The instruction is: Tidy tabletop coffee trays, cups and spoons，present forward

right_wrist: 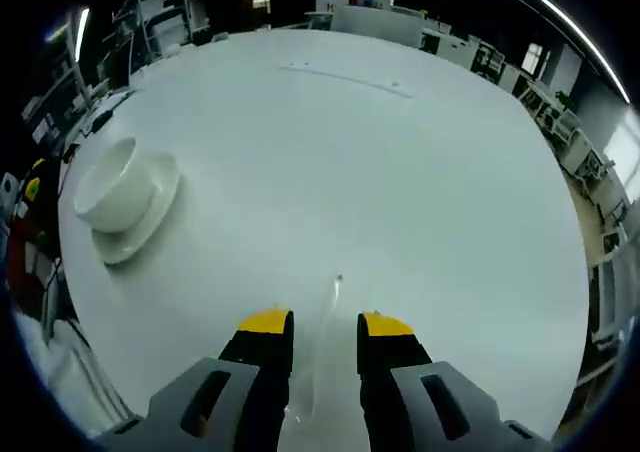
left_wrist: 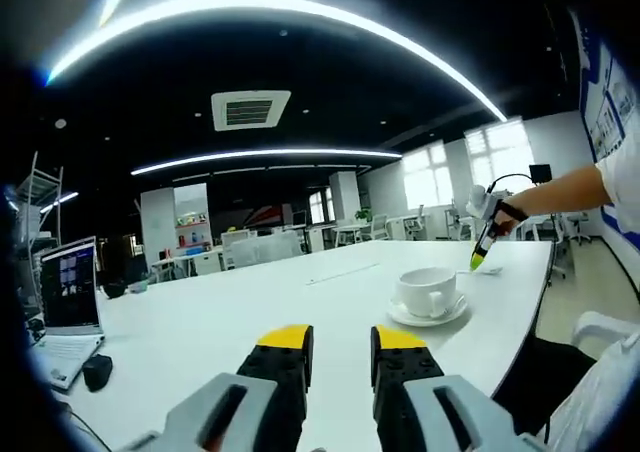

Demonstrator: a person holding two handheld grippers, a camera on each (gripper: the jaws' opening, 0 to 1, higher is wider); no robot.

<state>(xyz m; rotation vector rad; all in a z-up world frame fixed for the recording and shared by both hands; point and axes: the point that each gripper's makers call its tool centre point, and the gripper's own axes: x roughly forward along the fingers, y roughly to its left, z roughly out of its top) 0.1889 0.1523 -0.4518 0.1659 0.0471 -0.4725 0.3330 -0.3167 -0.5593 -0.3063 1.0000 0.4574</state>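
The laptop (left_wrist: 68, 307) is cut off at the left edge; the spoon (right_wrist: 318, 357) runs blurred between the jaws.

No readable text; wall poster (left_wrist: 603, 92) print too small.

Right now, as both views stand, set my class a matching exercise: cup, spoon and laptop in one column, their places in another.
Things:
1. cup
2. spoon
3. laptop

Places:
A. open, at the table's edge
B. on the saucer
C. flat on the table, between the open jaws of the right gripper

Pairs: 1-B, 2-C, 3-A.
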